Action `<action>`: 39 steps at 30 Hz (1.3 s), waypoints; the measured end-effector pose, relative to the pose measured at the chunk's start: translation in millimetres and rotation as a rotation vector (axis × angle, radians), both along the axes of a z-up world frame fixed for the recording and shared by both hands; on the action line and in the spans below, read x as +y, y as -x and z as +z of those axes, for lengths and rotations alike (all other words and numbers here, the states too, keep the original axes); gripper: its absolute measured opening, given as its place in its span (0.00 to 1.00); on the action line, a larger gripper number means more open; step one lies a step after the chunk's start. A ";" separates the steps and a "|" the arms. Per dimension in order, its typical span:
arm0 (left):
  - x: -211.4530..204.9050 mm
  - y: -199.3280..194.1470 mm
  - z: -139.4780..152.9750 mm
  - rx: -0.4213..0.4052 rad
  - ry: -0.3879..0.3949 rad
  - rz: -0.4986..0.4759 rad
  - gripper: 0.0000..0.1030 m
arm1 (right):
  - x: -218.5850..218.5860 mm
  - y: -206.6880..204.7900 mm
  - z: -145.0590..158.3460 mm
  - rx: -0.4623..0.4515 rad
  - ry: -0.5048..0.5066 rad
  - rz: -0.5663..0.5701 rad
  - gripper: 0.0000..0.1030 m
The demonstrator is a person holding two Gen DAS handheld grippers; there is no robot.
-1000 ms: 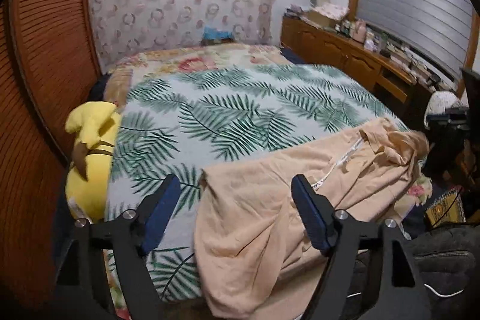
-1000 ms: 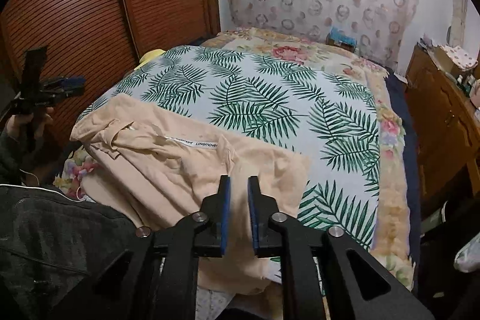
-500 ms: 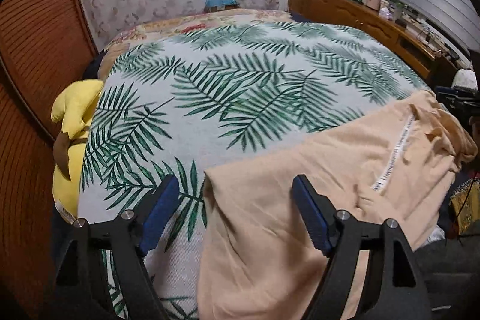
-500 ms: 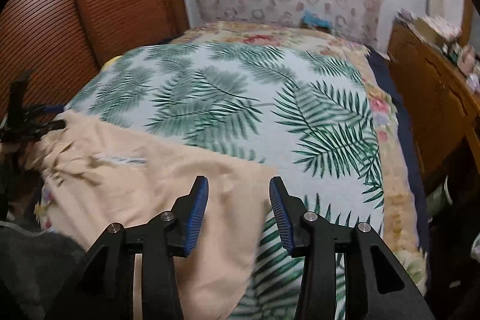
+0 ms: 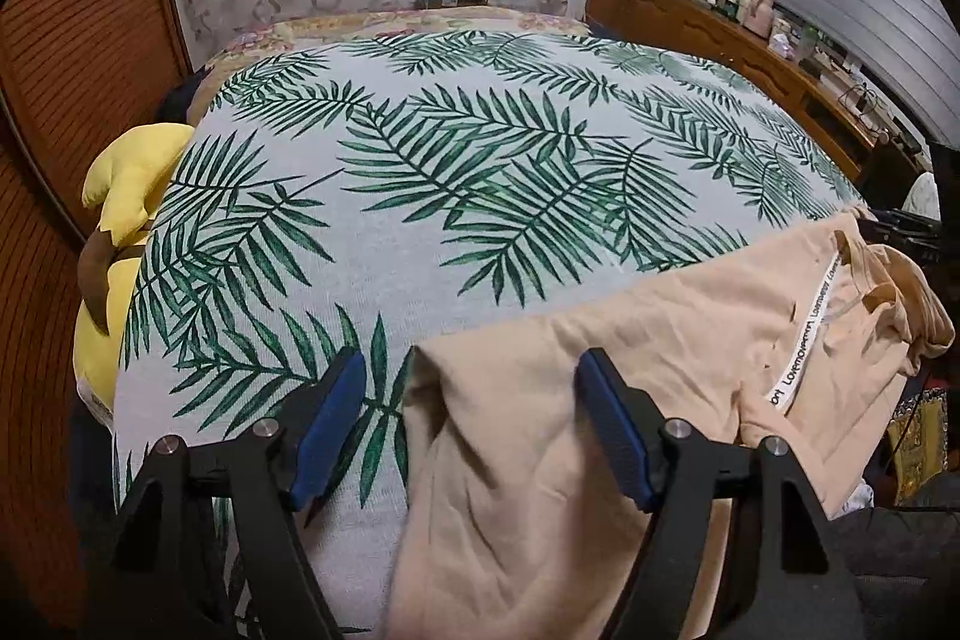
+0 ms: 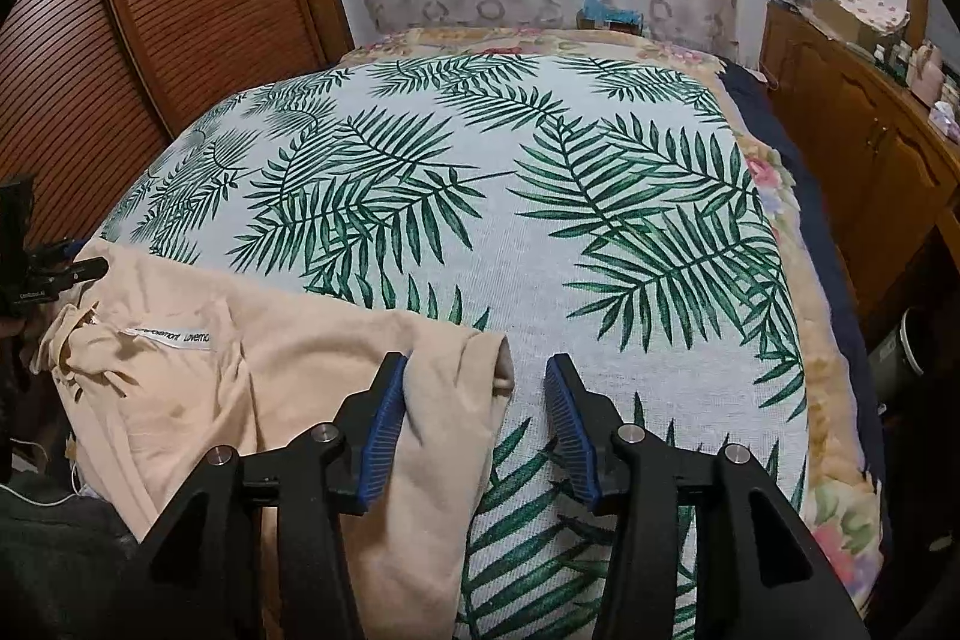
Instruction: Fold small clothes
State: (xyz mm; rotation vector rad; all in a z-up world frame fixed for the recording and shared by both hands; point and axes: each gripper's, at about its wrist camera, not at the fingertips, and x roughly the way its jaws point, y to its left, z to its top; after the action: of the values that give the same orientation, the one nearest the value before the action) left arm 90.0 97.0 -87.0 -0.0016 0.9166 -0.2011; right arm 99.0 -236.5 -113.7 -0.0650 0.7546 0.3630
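A peach garment point(image 5: 600, 388) with a white printed band lies crumpled along the near edge of the bed, partly hanging over it. It also shows in the right wrist view point(image 6: 288, 376). My left gripper point(image 5: 474, 418) is open, its jaws straddling the garment's left corner just above the cloth. My right gripper point(image 6: 474, 412) is open, its jaws either side of the garment's right corner. Neither holds anything.
The bed wears a white cover with green palm leaves point(image 5: 480, 172). A yellow plush toy point(image 5: 120, 232) lies at the bed's left edge by the brown slatted wardrobe. A wooden dresser point(image 6: 870, 148) with clutter stands on the right.
My right gripper has opened from shut. Both grippers have moved lower and closer to the garment's two near corners.
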 end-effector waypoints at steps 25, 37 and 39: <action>-19.6 13.7 5.5 -0.073 -0.064 -0.037 0.13 | 34.2 14.4 -5.8 -0.023 0.043 0.085 0.15; -24.1 29.2 27.4 -0.135 -0.050 -0.049 0.11 | 30.5 20.8 -3.8 -0.033 -0.011 0.064 0.10; -22.9 38.8 39.9 -0.167 -0.013 -0.047 0.11 | 26.3 28.8 2.0 -0.058 -0.040 0.038 0.09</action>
State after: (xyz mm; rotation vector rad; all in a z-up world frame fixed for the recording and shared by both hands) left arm 51.2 74.1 -47.0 0.0483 0.7518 -0.2349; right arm 70.2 -210.2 -111.7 -0.0519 0.6891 0.4110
